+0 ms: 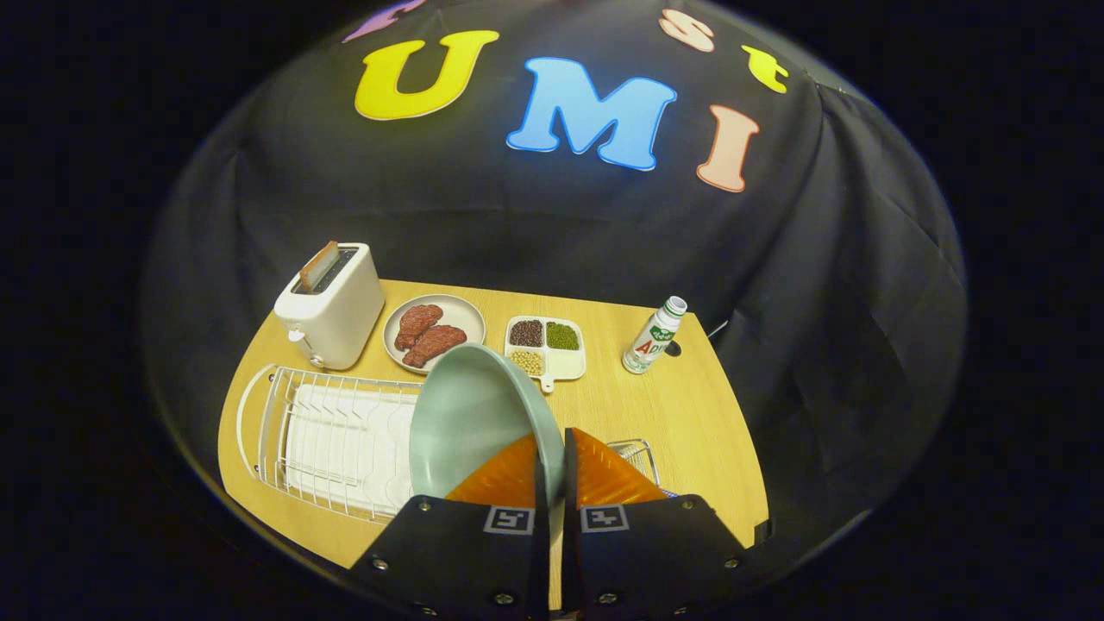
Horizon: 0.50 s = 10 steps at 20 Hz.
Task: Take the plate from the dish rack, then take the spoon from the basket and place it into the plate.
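Observation:
A pale green plate (470,418) stands on edge between my fingers, lifted above the table with its hollow face turned toward the dish rack. My gripper (552,457) is shut on the plate's rim, one finger on each side. The white wire dish rack (336,440) with its white drip tray lies on the wooden table just left of the plate. A corner of a wire basket (636,455) peeks out to the right of my fingers; its contents are hidden behind them.
At the back of the wooden table (655,414) stand a white toaster (332,302) with a slice in it, a plate with two meat pieces (433,332), a divided dish of beans (545,345) and a small bottle (653,336). Black cloth surrounds the table.

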Available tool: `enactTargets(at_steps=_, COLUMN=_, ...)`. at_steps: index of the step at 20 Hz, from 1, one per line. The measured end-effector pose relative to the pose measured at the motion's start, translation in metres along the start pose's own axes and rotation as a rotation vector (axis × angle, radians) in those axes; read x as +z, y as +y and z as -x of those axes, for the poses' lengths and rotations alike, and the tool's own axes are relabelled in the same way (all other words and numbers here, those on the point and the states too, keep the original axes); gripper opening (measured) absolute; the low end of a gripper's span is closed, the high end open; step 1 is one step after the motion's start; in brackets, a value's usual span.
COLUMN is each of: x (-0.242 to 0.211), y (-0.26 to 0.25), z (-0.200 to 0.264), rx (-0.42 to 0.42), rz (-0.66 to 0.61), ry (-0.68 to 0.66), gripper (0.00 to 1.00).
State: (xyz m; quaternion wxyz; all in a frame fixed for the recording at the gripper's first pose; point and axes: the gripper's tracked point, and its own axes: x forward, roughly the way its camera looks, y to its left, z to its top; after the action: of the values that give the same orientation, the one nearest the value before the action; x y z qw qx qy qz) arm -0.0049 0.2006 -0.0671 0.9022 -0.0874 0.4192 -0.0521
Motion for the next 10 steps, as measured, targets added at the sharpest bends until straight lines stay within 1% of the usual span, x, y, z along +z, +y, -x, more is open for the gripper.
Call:
enactTargets(at_steps=6, x=-0.041, y=-0.045, z=0.020, rx=0.178, rz=-0.163, ry=0.064, gripper=0.05)
enactTargets(at_steps=10, x=-0.068, y=-0.076, z=0.026, rx=0.249, rz=-0.218, ry=0.082, gripper=0.05)
